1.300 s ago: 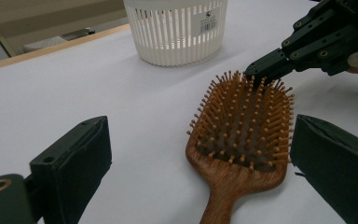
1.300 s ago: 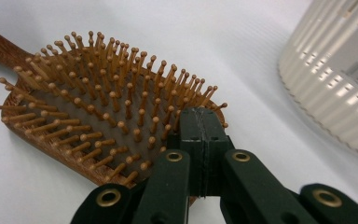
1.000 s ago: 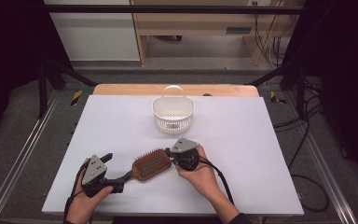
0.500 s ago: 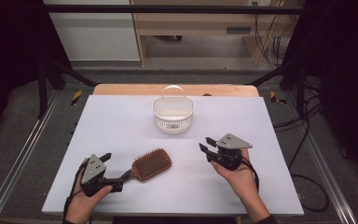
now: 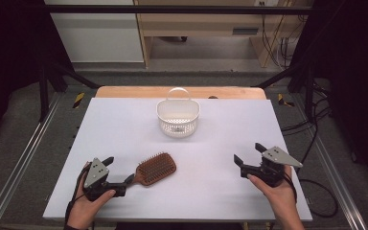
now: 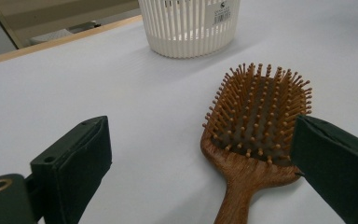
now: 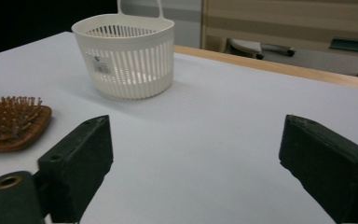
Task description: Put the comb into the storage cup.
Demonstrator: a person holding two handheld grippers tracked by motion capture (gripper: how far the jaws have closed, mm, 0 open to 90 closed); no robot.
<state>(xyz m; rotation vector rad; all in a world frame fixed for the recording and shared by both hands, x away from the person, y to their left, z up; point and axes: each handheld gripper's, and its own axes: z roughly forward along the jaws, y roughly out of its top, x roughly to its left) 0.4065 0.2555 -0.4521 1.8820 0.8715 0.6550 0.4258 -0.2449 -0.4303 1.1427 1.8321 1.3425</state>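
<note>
**Brush lies at the left gripper, handle toward it; right gripper well off**

The left gripper [image 5: 109,173] sits at the near left of the table [image 5: 230,129], held in the person's left hand [image 5: 87,207]. In the high view its tips appear to reach the handle end of the brush [image 5: 154,169]. In the left gripper view the jaws stand wide apart with nothing clamped: the handle runs up between them, nearer the right jaw, and the bristle head lies just past the tips. Whether a jaw touches the wood, can't tell.

Brush: wooden paddle type, bristles up, flat on the table near the front, left of centre. Long axis runs from the handle at the left gripper out to the head, pointing right and slightly away toward the basket [image 5: 178,116]. So the handle is the end nearest the fingers, and a close here would likely pinch the handle across its width.

The basket is white, slatted, upright, at centre back, well apart from the brush. It looks empty, judging by the right gripper view, though its floor is partly hidden.

The right gripper [image 5: 248,156] is at the near right in the right hand [image 5: 279,190], jaws wide open, holding nothing, bare table between them. It is well apart from the brush, which shows at the left edge of its view.

The left hand is clearly nearer.
</note>
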